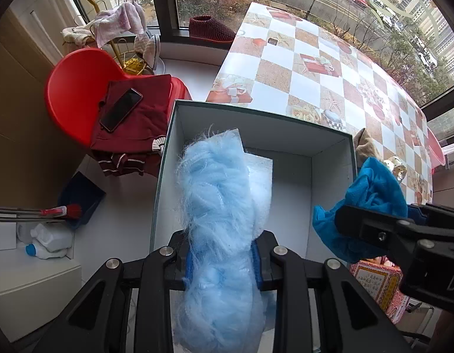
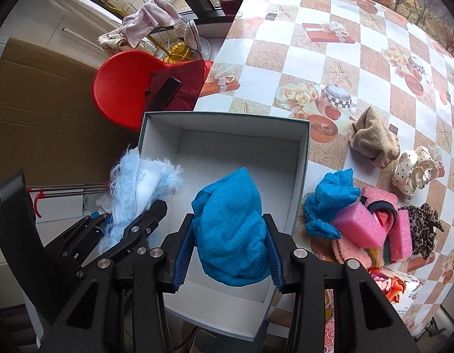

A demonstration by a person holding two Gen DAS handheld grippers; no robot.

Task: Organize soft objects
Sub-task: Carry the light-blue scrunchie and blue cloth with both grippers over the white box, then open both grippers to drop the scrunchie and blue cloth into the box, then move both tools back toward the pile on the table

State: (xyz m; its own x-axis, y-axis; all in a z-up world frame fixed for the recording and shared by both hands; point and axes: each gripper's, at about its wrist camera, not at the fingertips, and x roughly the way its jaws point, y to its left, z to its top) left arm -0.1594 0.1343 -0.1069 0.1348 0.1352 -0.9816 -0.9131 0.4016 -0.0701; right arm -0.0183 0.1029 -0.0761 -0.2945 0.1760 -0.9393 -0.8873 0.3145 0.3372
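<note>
Left gripper (image 1: pixel 222 261) clamped on pale blue fluffy duster (image 1: pixel 224 194). Right gripper (image 2: pixel 230 253) clamped on blue cloth (image 2: pixel 229 223). Both above white box (image 2: pixel 300 161).

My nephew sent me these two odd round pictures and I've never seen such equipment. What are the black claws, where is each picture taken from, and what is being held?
They are hand-held grippers, one in each of a person's hands, each with a fisheye camera looking along its fingers. One picture is from the left gripper, shut on a fluffy light-blue duster cloth. The other is from the right gripper, shut on a blue cloth. Both hang over an open white box at the edge of a checkered table. Pink sponges, a tan cloth and scrunchies lie beside it.
</note>
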